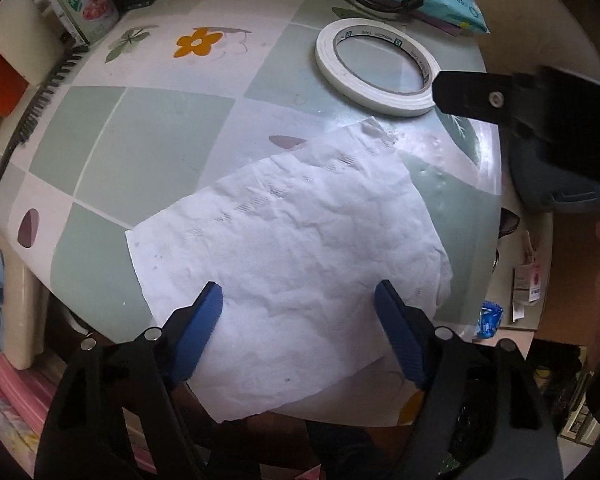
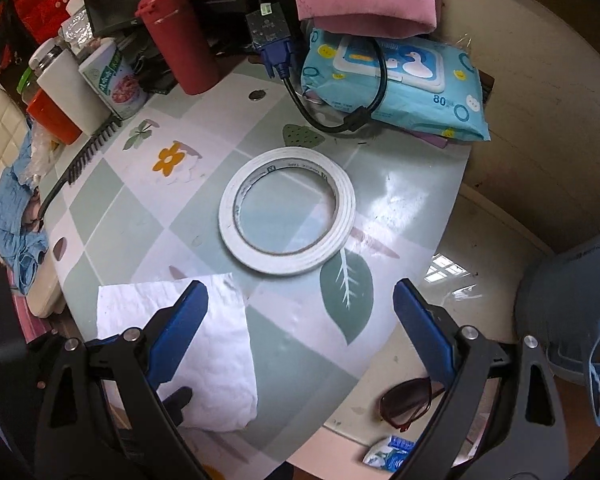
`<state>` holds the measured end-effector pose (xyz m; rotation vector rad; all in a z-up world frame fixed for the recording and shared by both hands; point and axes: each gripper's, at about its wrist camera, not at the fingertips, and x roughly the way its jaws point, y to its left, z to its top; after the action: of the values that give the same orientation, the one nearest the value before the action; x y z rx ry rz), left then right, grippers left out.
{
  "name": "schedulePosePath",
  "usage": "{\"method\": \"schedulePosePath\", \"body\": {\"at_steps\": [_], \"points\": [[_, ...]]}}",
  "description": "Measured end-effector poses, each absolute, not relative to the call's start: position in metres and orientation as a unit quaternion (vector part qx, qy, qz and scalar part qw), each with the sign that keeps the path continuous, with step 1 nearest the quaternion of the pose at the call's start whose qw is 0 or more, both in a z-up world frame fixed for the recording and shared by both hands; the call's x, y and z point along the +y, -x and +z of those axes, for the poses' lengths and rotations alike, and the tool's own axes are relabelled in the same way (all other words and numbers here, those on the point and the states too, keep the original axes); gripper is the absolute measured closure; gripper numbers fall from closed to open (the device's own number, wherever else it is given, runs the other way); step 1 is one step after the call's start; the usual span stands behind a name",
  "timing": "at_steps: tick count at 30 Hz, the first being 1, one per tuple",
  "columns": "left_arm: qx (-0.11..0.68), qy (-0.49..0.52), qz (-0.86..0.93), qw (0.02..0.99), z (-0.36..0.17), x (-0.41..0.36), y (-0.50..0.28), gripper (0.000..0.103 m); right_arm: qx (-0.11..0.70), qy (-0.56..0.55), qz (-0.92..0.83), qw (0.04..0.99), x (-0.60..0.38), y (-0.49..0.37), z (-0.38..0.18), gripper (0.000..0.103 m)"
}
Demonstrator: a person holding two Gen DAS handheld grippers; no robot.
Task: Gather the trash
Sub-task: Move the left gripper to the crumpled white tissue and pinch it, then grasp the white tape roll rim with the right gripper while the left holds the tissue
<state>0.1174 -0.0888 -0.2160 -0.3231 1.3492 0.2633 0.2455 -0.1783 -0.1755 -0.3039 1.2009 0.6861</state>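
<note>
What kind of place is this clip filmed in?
Most likely a lived-in home, at a small cluttered table with a tile-and-flower patterned top. A baby wipes pack, a red flask and sunglasses lie around it.

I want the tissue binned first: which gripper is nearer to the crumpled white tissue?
Left. The left gripper straddles the tissue, jaws open around it. The right gripper hangs beside it, nearer the tape roll.
</note>
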Motion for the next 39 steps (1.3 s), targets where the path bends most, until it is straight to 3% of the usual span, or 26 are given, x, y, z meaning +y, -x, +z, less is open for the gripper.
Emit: {"method": "schedulePosePath", "body": {"at_steps": [11,14,16,22,24,26,39], "points": [[0.616,0.117,0.137,0.767,-0.218,-0.096,-0.120,0.046,0.550,0.156,0.311,0.759,-0.170,-0.258,-0.189,0.010],[0.609,0.111,0.130,0.775,-0.214,-0.095,-0.121,0.072,0.551,0.155,0.310,0.759,-0.169,-0.260,-0.192,0.010],[0.605,0.117,0.121,0.778,-0.213,-0.093,-0.123,0.098,0.552,0.152,0.309,0.759,-0.168,-0.262,-0.194,0.010],[0.601,0.132,0.104,0.781,-0.214,-0.091,-0.123,0.101,0.553,0.142,0.311,0.760,-0.164,-0.268,-0.196,0.010],[0.600,0.148,0.101,0.780,-0.211,-0.081,-0.121,0.101,0.553,0.140,0.313,0.759,-0.161,-0.271,-0.198,0.014],[0.598,0.163,0.102,0.778,-0.210,-0.076,-0.119,0.101,0.559,0.138,0.315,0.754,-0.157,-0.275,-0.201,0.027],[0.595,0.189,0.101,0.775,-0.207,-0.063,-0.116,0.101,0.566,0.154,0.299,0.753,-0.140,-0.294,-0.218,0.042]]}}
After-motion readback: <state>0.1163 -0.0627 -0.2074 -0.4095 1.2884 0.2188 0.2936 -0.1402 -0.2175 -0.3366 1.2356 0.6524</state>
